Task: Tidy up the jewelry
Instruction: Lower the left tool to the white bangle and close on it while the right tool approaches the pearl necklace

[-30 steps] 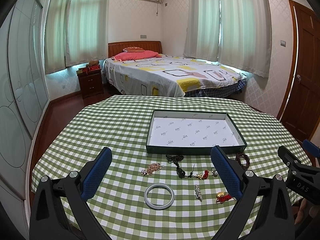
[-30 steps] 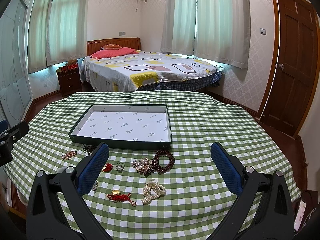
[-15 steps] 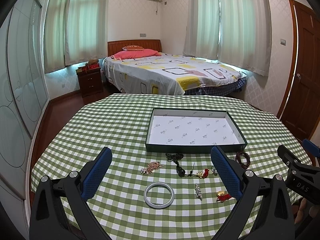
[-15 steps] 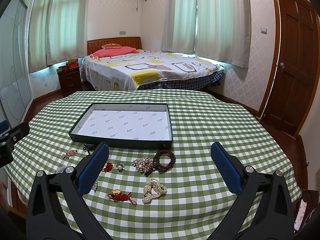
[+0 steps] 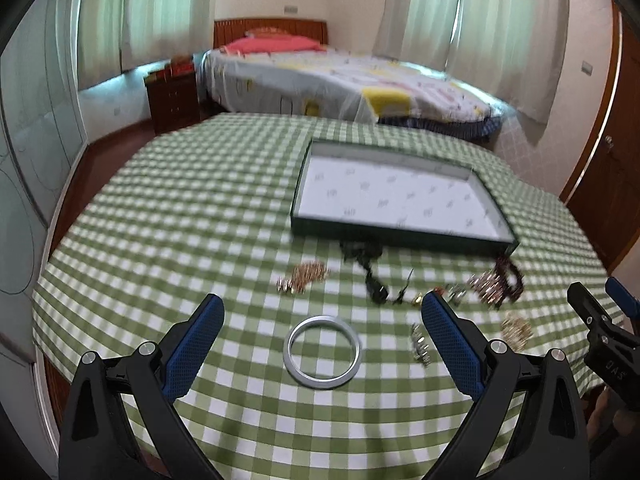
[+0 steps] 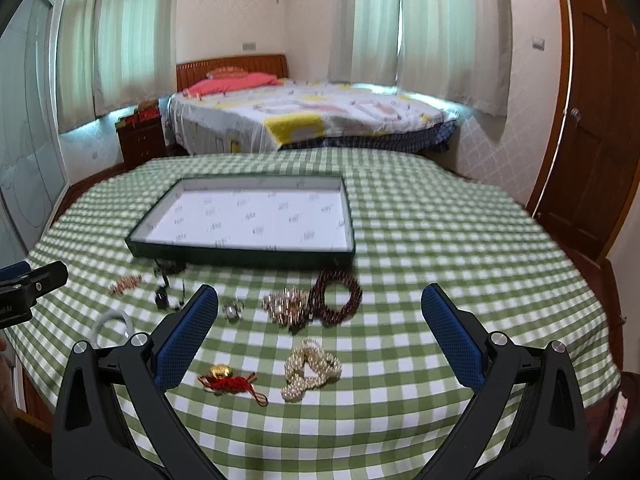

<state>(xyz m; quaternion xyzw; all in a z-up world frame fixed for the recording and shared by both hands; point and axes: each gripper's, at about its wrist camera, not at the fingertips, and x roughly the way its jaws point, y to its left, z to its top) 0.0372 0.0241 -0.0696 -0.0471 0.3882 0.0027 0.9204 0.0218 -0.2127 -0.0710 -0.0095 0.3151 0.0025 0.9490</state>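
Observation:
A dark green tray with a white lining lies on the checked table, nothing in it. Loose jewelry lies in front of it: a silver bangle, a gold brooch, a black cord pendant, a dark red bead bracelet, a pearl strand, a red tassel charm and a gold cluster. My left gripper is open above the bangle. My right gripper is open above the pearls.
The round table with its green checked cloth drops off on all sides. Behind it are a bed, a nightstand, curtained windows and a wooden door at right. The right gripper's body shows at the left view's edge.
Both grippers have moved forward and lower toward the jewelry, which now looks larger; the views are motion-blurred. Both stay open and nothing has been picked up.

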